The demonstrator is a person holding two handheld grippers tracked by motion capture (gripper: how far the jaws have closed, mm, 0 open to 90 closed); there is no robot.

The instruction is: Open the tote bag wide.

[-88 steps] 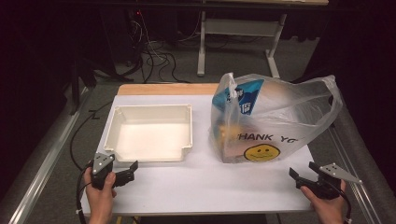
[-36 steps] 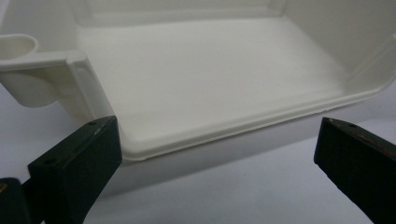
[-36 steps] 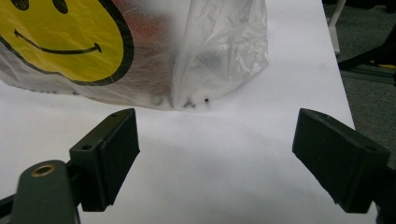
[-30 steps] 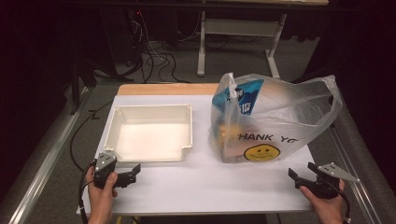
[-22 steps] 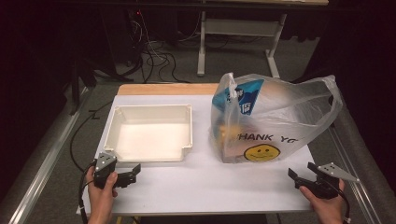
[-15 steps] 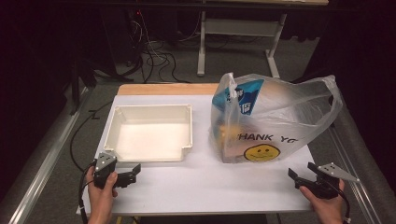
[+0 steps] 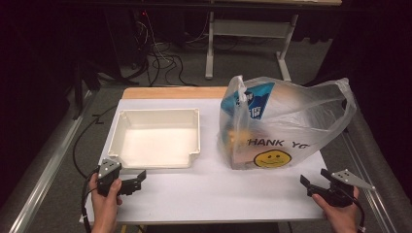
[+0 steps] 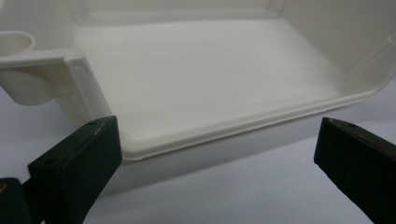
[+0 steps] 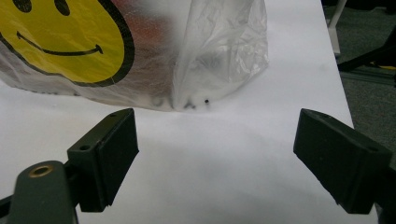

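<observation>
At the near edge of the white table [image 7: 218, 194], on the person's side of the plastic bag [image 7: 286, 126], both grippers rest low with nothing in them. The right gripper [image 7: 311, 184] sits in front of the bag's right-hand corner, apart from it; in the right gripper view its jaws stand wide apart, with bare tabletop between them and the bag's yellow smiley face [image 9: 60, 42] and crumpled clear corner just beyond. The left gripper [image 7: 138, 178] is well to the left of the bag, just in front of the cream tray [image 7: 116, 141]. Its jaws are also spread, and in the left gripper view the tray's low front lip [image 8: 243, 126] runs across the gap between them, near but not touching.

Farther back, the bag stands upright to the right of the tray, its handles and mouth up, printed with "THANK YOU". Through the thin film a blue packet [image 7: 252, 99] leans near the top left, and something orange-brown lies lower down; what that is cannot be told. The tray beside the bag holds nothing.

Judging from this layout, the job looks to be unpacking the bag into the tray, and it has not started: every item is inside the bag, the tray is bare, and neither gripper has touched anything. What is left is opening the bag's mouth, taking each item out and setting it in the tray.
</observation>
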